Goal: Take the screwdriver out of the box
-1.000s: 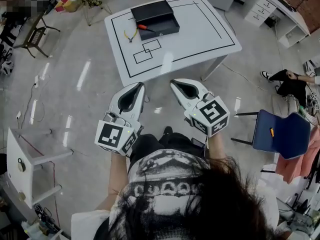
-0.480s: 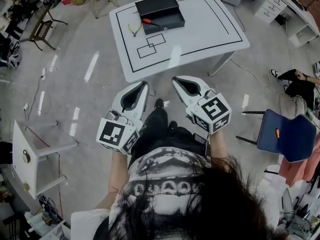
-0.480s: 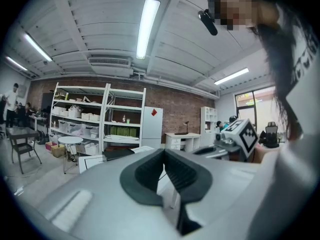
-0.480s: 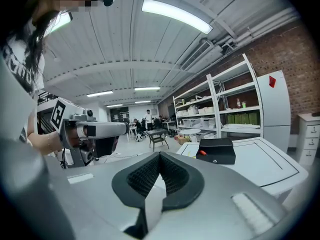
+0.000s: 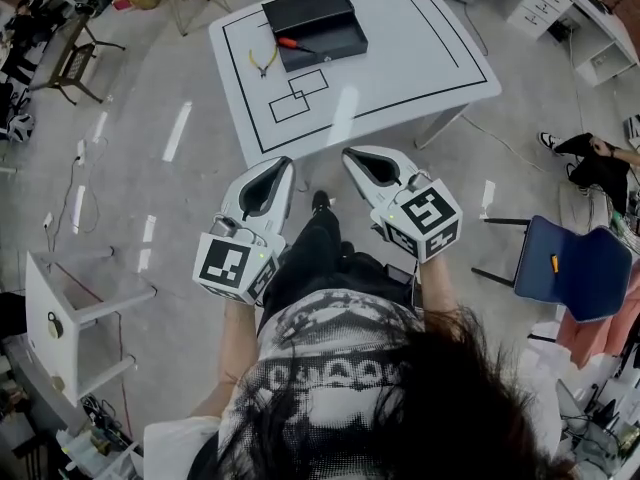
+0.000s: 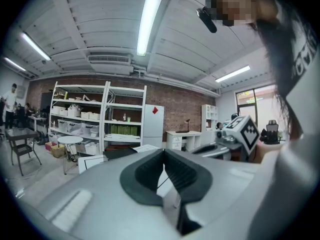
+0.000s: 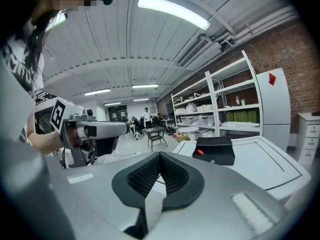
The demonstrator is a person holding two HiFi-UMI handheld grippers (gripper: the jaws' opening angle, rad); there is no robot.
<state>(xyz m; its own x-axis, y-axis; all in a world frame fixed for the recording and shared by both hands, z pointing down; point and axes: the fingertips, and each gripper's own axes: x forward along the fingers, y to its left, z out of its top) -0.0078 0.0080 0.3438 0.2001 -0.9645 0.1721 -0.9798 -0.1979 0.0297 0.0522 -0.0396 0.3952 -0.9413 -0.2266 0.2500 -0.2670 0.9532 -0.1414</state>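
No readable words or numbers anywhere, shirt print (image 5: pixel 330 376) too blurred to read.

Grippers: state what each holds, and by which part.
Nothing. The left gripper and right gripper are shut and empty; the screwdriver lies in the box.

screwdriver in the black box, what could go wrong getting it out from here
1. Both the left gripper and the right gripper are shut and short of the table; arriving shut could shove the screwdriver rather than grasp it.
2. The screwdriver's red handle sits at the edge of the box, so a jaw may catch its wall and drag it.
3. The pliers lie just outside that edge and could get knocked.
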